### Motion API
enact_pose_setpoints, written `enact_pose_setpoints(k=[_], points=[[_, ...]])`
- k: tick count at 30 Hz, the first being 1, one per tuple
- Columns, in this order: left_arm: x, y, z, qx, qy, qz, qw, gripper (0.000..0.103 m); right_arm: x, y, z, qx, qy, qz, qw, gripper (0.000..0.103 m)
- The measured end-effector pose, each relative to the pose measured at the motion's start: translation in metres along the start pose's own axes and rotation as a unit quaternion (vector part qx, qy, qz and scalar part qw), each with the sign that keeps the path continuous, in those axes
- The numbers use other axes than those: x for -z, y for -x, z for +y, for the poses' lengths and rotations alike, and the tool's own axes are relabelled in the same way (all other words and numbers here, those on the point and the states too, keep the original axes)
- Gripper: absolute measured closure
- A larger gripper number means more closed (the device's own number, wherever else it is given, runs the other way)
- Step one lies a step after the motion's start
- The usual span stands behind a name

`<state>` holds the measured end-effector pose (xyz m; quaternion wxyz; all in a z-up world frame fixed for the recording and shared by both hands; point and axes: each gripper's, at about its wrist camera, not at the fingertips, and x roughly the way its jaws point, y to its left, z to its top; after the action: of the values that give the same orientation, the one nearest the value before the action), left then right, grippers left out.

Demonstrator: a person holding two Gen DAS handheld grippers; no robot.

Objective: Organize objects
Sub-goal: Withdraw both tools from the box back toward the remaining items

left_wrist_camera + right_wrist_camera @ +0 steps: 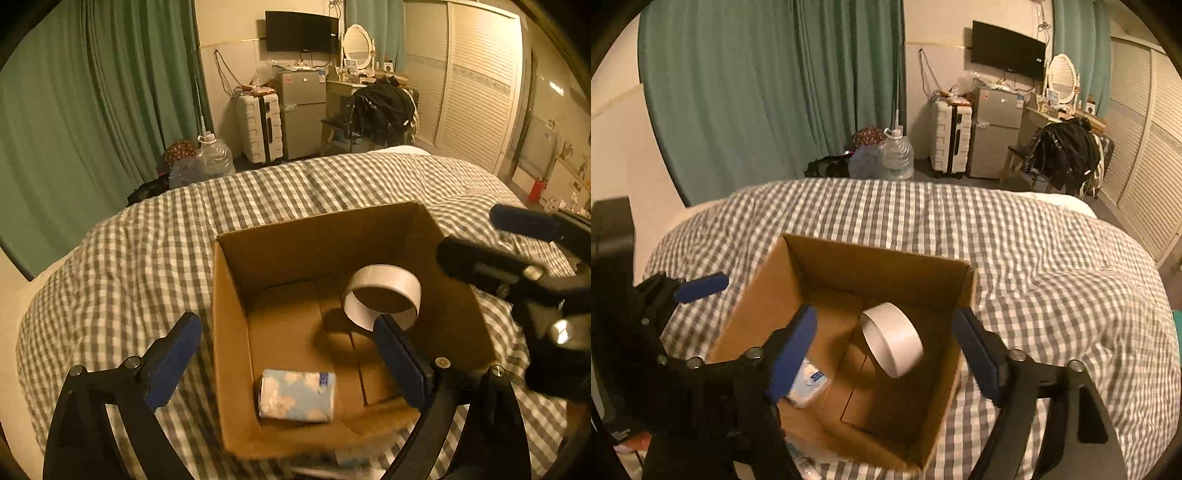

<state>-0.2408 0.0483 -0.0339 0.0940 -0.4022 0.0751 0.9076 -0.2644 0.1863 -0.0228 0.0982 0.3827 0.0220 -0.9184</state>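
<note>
Dim warm yellow indoor light, strong fisheye bending and dark vignette at edges, slight motion blur

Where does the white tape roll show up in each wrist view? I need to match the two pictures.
Left wrist: white tape roll right of centre, inside the cardboard box, at its right wall.
Right wrist: roll at picture centre, in the box's right half.
Shared landmark: blue tissue pack on the box floor, near-left corner.

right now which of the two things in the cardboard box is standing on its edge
The white tape roll, near the far right side of the brown cardboard box, is up on its edge. The blue-and-white tissue pack lies flat in the near left corner.
</note>
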Motion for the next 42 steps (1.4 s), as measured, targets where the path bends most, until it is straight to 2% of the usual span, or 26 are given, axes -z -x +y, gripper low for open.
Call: enact_pose_setpoints(k=[4, 11, 14, 19, 25, 30, 34, 38, 42], points=[[-0.007, 0.033, -0.001, -0.009, -0.002, -0.017, 0.9998, 0.006, -0.007, 0.040, 0.004, 0.007, -0.004, -0.021, 1.000, 0.023], [-0.006, 0.114, 0.007, -0.019, 0.005, -0.056, 0.9982, 0.005, -0.018, 0.130, 0.024, 0.032, 0.012, -0.073, 0.997, 0.023], [-0.002, 0.148, 0.014, -0.029, 0.008, -0.070, 0.9971, 0.001, -0.018, 0.167, 0.033, 0.043, 0.018, -0.091, 0.995, 0.019], [0.016, 0.193, 0.027, -0.032, 0.018, -0.090, 0.9953, 0.000, -0.007, 0.220, 0.048, 0.058, 0.017, -0.111, 0.992, 0.012], [0.055, 0.218, 0.035, -0.053, 0.001, -0.091, 0.9945, 0.000, 0.021, 0.251, 0.067, 0.075, 0.029, -0.101, 0.992, 0.010], [0.098, 0.217, 0.037, -0.054, 0.004, -0.082, 0.9952, 0.000, 0.054, 0.260, 0.071, 0.083, 0.028, -0.090, 0.992, 0.007], [0.139, 0.193, 0.034, -0.060, 0.028, -0.056, 0.9963, 0.000, 0.087, 0.248, 0.076, 0.089, 0.032, -0.074, 0.993, 0.007], [0.172, 0.163, 0.030, -0.055, 0.055, -0.032, 0.9965, 0.000, 0.127, 0.212, 0.085, 0.073, 0.034, -0.038, 0.996, 0.007], [0.202, 0.136, 0.022, -0.074, 0.058, -0.013, 0.9955, 0.000, 0.162, 0.165, 0.094, 0.058, 0.038, 0.002, 0.998, 0.007]])
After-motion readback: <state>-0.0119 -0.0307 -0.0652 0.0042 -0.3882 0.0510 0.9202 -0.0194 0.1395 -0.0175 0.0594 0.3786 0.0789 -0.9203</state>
